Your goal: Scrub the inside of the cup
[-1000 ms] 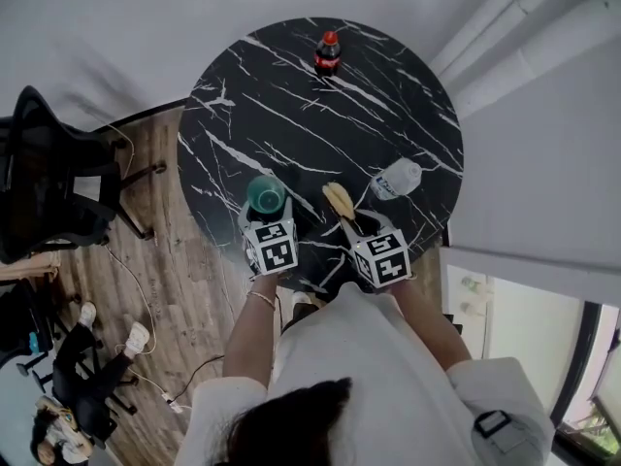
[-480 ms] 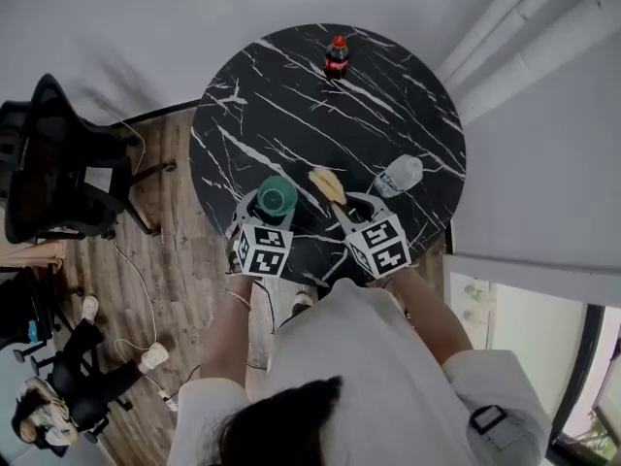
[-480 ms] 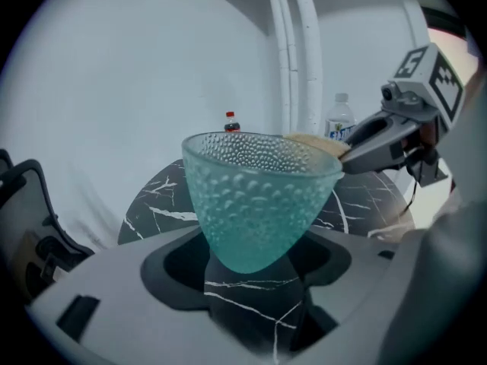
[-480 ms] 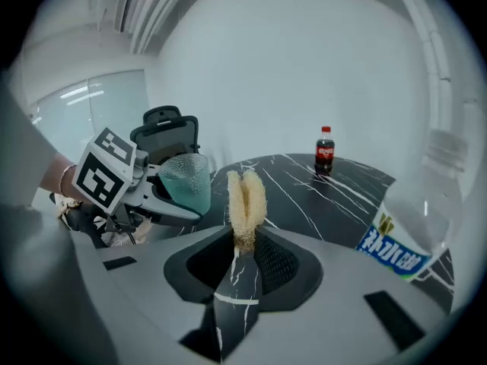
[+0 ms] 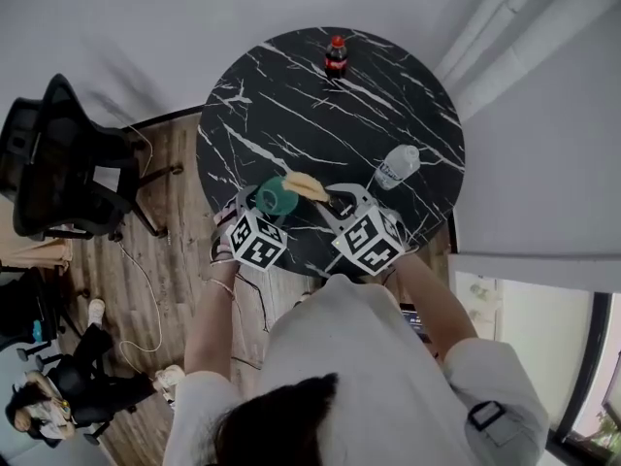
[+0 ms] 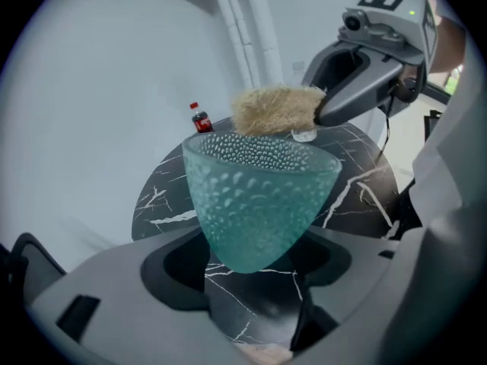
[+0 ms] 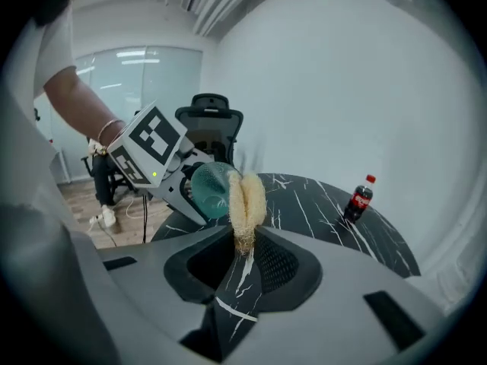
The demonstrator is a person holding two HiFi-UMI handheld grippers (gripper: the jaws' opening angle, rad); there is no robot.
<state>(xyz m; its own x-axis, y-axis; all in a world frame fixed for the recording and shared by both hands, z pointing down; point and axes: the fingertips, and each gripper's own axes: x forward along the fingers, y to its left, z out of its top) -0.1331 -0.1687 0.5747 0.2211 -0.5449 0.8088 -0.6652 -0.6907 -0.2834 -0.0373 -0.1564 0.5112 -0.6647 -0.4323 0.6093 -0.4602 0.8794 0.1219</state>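
Your left gripper [image 6: 255, 258] holds the green cup [image 6: 257, 196] with its jaws wide, above the table [image 5: 320, 105] near its 7 o'clock edge. Your right gripper [image 7: 243, 247] pinches the sponge [image 7: 246, 198] narrowly; the sponge's tip is at the cup's mouth, on the 3 o'clock side.

- White short-sleeved top [image 5: 374, 377], thin bracelet [image 5: 221, 282] on the left wrist.
- Grey left claw [image 5: 264, 200] and right claw [image 5: 336, 202], each with a white cube [image 5: 254, 242] of black square markers.
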